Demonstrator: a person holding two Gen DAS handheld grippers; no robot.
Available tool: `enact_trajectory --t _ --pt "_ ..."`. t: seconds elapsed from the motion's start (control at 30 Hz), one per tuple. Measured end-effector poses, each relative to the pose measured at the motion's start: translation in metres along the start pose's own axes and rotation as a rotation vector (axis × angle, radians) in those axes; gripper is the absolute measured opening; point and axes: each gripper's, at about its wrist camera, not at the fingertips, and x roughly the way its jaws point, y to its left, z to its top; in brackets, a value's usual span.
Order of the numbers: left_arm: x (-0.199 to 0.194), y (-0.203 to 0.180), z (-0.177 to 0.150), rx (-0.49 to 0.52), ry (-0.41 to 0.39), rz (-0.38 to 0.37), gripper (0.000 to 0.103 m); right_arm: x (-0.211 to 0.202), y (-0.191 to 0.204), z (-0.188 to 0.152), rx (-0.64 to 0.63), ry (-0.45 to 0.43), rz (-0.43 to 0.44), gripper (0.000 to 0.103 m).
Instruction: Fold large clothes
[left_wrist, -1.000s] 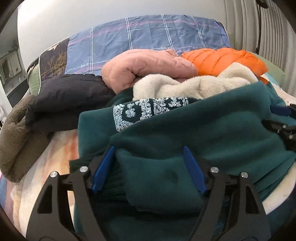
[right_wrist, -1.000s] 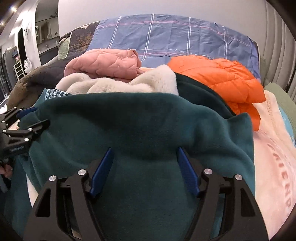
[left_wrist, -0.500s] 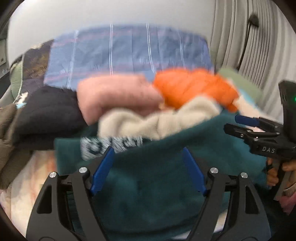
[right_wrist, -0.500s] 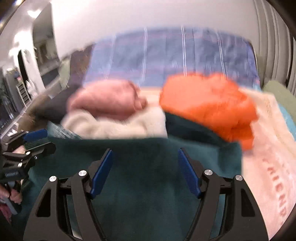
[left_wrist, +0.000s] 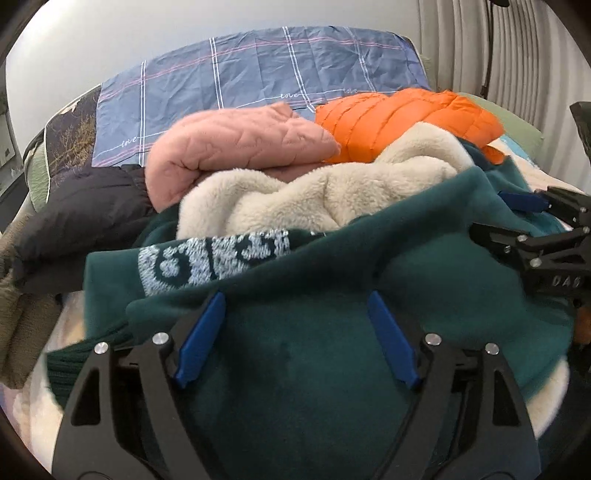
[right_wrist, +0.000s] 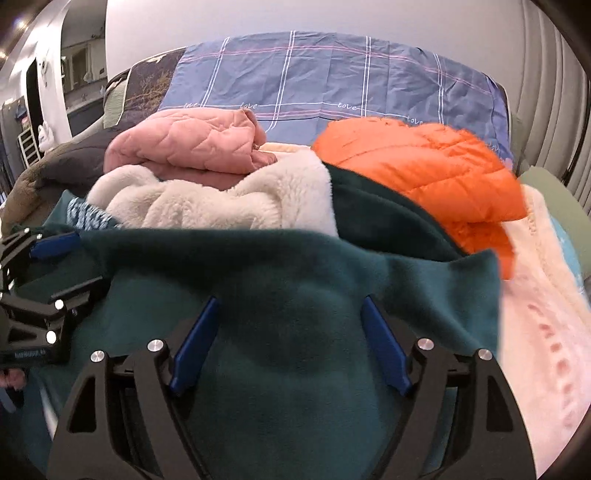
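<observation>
Fleece garment (left_wrist: 332, 280), dark teal, fills the lower half of both wrist views and lies on a bed among other clothes. Left claw (left_wrist: 295, 336) sits at 6 o'clock in the left wrist view, its two blue fingers (left_wrist: 201, 339) spread apart over the teal fleece with cloth showing between them; whether they touch the fabric cannot be told. Right claw (right_wrist: 290, 343) occupies 6 o'clock in the right wrist view, likewise spread wide above the same garment and clamping nothing visible. Each claw also appears in the other's view: the right one at 3 o'clock in the left wrist view, the left one at 9 o'clock in the right wrist view, both at the fleece's outer edges. A band of pale blue lettering (left_wrist: 214, 258) on the garment shows at 10 o'clock of the left claw. Beyond the teal fold, toward 12 o'clock, lies a cream sherpa piece (left_wrist: 317, 195), with a pink quilted jacket (left_wrist: 236, 151) behind it at 11 o'clock and an orange puffer jacket (left_wrist: 406, 118) at 1 o'clock. A dark jacket (left_wrist: 88, 206) lies at 9 o'clock. A blue plaid pillow (left_wrist: 258, 77) stands against the wall at 12 o'clock. A pink blanket (right_wrist: 546, 332) covers the bed at 3 o'clock in the right wrist view.
</observation>
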Motion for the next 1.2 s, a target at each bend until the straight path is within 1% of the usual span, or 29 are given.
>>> enact_trajectory --t 0.03,0.07,0.1,0.13,0.17,0.2,0.23,0.27,0.3,0.33,0.37,0.4,0.43,0.53,0.57,0.63,0.67,0.7,0.73,0.8,0.87,0.93,0.97,1.0,1.07,1.1,1.17,1.2 --pt "-0.011 0.003 0.0 -0.007 0.004 -0.008 0.082 -0.015 -0.002 -0.003 0.009 -0.002 0.004 0.079" --pt "-0.025 0.008 -0.003 -0.019 -0.002 -0.017 0.085 -0.03 -0.005 -0.007 0.023 -0.011 0.029 0.079" --pt "-0.049 0.017 -0.01 -0.036 -0.028 -0.035 0.088 -0.051 -0.009 -0.015 0.037 -0.027 0.083 0.08" --pt "-0.059 0.022 -0.015 -0.044 -0.038 -0.044 0.089 -0.065 -0.01 -0.022 0.037 -0.037 0.112 0.08" --pt "-0.075 0.031 -0.027 -0.064 -0.035 -0.047 0.093 -0.077 -0.011 -0.031 0.028 -0.042 0.123 0.08" --pt "-0.081 0.035 -0.036 -0.076 -0.021 -0.054 0.095 -0.084 -0.01 -0.04 0.015 -0.041 0.112 0.081" --pt "-0.082 0.04 -0.046 -0.088 0.009 -0.068 0.096 -0.082 -0.009 -0.05 0.014 -0.008 0.076 0.082" --pt "-0.073 0.044 -0.058 -0.106 0.074 -0.065 0.097 -0.075 -0.01 -0.056 0.029 0.029 0.057 0.083" --pt "-0.061 0.045 -0.066 -0.12 0.14 -0.038 0.097 -0.057 -0.012 -0.067 0.082 0.093 0.057 0.089" --pt "-0.041 0.043 -0.078 -0.101 0.218 0.019 0.097 -0.045 -0.014 -0.074 0.104 0.111 0.05 0.091" --pt "-0.035 0.039 -0.083 -0.065 0.226 0.053 0.098 -0.046 -0.015 -0.074 0.105 0.1 0.051 0.091" --pt "-0.042 0.032 -0.082 -0.025 0.159 0.064 0.097 -0.052 -0.015 -0.072 0.117 0.099 0.05 0.091" --pt "-0.053 0.027 -0.079 -0.007 0.138 0.082 0.097 -0.062 -0.017 -0.069 0.129 0.097 0.051 0.091" --pt "-0.1 0.029 -0.076 -0.001 0.036 0.032 0.097 -0.106 -0.027 -0.073 0.134 0.054 0.069 0.091" --pt "-0.114 0.034 -0.078 -0.009 0.011 0.029 0.097 -0.127 -0.035 -0.081 0.132 0.027 0.071 0.091" --pt "-0.143 0.051 -0.091 -0.061 -0.033 0.021 0.097 -0.154 -0.051 -0.097 0.145 -0.001 0.06 0.091" --pt "-0.157 0.065 -0.104 -0.113 -0.054 0.021 0.098 -0.165 -0.061 -0.108 0.167 -0.007 0.048 0.091" --pt "-0.163 0.072 -0.113 -0.149 -0.059 0.021 0.098 -0.178 -0.077 -0.127 0.222 -0.001 0.031 0.091" --pt "-0.167 0.082 -0.124 -0.193 -0.054 0.009 0.098 -0.183 -0.087 -0.136 0.261 0.009 0.026 0.091" --pt "-0.174 0.105 -0.154 -0.28 -0.019 -0.034 0.098 -0.193 -0.11 -0.168 0.375 0.043 0.029 0.091" --pt "-0.177 0.116 -0.176 -0.324 0.015 -0.077 0.098 -0.198 -0.124 -0.192 0.456 0.069 0.053 0.091" --pt "-0.178 0.118 -0.201 -0.363 0.049 -0.15 0.098 -0.204 -0.128 -0.213 0.507 0.076 0.118 0.091" --pt "-0.178 0.117 -0.207 -0.376 0.061 -0.193 0.098 -0.206 -0.127 -0.219 0.523 0.077 0.151 0.091" --pt "-0.18 0.112 -0.216 -0.379 0.07 -0.254 0.098 -0.207 -0.126 -0.226 0.538 0.08 0.194 0.091" --pt "-0.182 0.101 -0.224 -0.349 0.082 -0.305 0.098 -0.209 -0.119 -0.232 0.548 0.084 0.246 0.091" --pt "-0.182 0.095 -0.228 -0.334 0.094 -0.314 0.098 -0.211 -0.114 -0.237 0.545 0.092 0.276 0.091" --pt "-0.179 0.079 -0.236 -0.303 0.129 -0.32 0.098 -0.214 -0.104 -0.241 0.534 0.106 0.301 0.091" --pt "-0.181 0.075 -0.241 -0.298 0.127 -0.32 0.098 -0.217 -0.1 -0.245 0.529 0.111 0.314 0.091"
